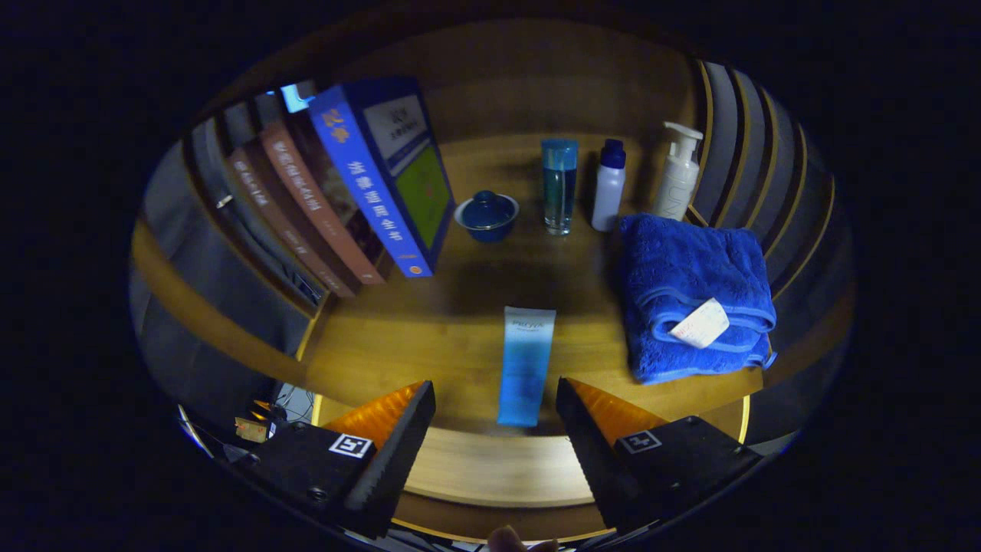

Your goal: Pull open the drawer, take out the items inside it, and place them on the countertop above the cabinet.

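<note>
Tool (494, 406) spread, flat glossy tube (526, 365) between fingers, untouched.

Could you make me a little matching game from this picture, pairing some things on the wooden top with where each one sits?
Things:
1. blue-and-white squeeze tube
2. folded blue towel
3. dark blue lidded bowl
4. white pump bottle

Places:
A. behind the towel
B. beside the leaning books
C. between the open gripper fingers
D. right of the tube

Pairs: 1-C, 2-D, 3-B, 4-A
</note>
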